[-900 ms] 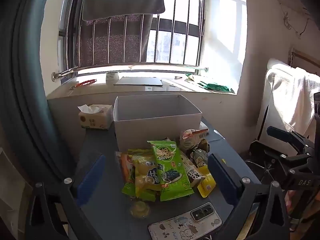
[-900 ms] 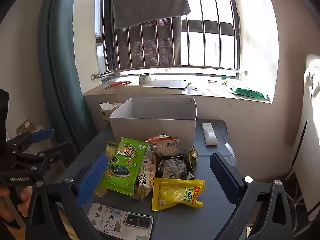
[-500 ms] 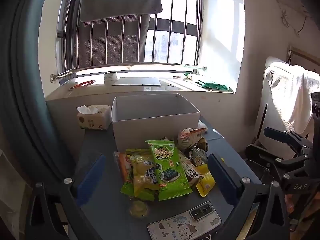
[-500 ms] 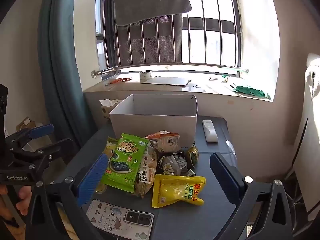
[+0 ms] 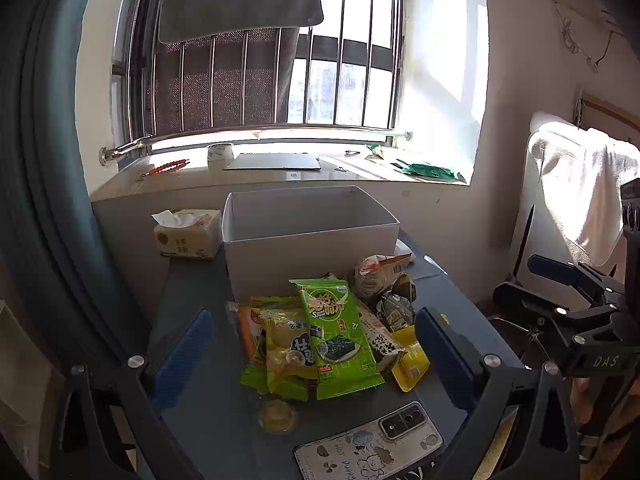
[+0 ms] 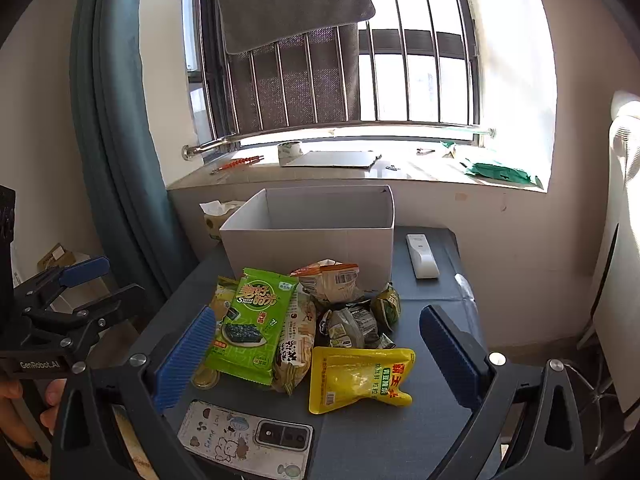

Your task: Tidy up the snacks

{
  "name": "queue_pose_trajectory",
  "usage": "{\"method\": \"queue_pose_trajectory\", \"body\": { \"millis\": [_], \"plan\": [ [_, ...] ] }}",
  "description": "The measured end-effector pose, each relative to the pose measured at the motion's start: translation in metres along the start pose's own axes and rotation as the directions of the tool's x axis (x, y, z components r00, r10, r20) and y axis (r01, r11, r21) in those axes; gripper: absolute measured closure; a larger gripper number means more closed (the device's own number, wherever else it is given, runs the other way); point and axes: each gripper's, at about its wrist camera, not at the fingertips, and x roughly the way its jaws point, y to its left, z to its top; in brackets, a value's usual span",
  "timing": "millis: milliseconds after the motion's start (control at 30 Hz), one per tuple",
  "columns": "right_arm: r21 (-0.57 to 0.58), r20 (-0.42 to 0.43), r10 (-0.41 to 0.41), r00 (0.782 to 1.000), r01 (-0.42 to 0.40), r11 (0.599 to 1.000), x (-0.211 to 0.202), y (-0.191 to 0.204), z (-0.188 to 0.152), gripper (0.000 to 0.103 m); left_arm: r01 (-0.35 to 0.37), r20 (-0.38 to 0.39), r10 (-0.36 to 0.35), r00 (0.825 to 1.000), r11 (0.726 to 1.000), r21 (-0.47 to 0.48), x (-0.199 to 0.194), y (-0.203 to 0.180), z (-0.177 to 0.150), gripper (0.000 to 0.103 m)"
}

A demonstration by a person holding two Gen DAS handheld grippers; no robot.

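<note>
1. Left gripper (image 5: 312, 356): jaws wide apart, nothing between the blue pads (image 5: 182, 354); hovers over near table edge, above the snack pile. Its frame reads "GenRobot.AI" in the right wrist view.
2. Right gripper (image 6: 320, 354): also spread wide, holding nothing, above the same pile. Frame seen from the left wrist view reads "DAS…", rest cut off.
3. Snack pile sits on dark table (image 6: 432, 292), just in front of white cardboard box (image 6: 316, 240); box open at top, inside not visible.
4. Green seaweed pack (image 6: 252, 326) lies on top, label "Sweet & Sour" + Chinese chars.
5. Yellow pouch (image 6: 360, 380) on the right of the pile, red/green Chinese text, barcode at lower left; flat on table.
6. Beige pack w/ barcode (image 6: 332, 280) leans against box front. Small dark-wrapped packs (image 6: 354, 326) between it & yellow pouch.
7. Yellow-green bag (image 5: 288, 354) w/ blue lettering, left of seaweed pack, unreadable.
8. Phone (image 6: 248, 440) face down at near edge, cartoon case, "HOT" legible.
9. White remote (image 6: 422, 256) right of box. Tissue pack (image 5: 188, 234) left of box.
</note>
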Motion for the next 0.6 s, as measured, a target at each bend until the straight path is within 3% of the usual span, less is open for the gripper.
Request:
{"method": "queue_pose_trajectory", "body": {
  "millis": [600],
  "plan": [
    [-0.012,0.003,0.013,1.0,-0.013,1.0,-0.0015,0.0018,-0.0009,0.0,0.005,-0.011,-0.005,1.0,1.0,-0.009,0.0001,0.0031,0.0011,0.0]
  ]
}}
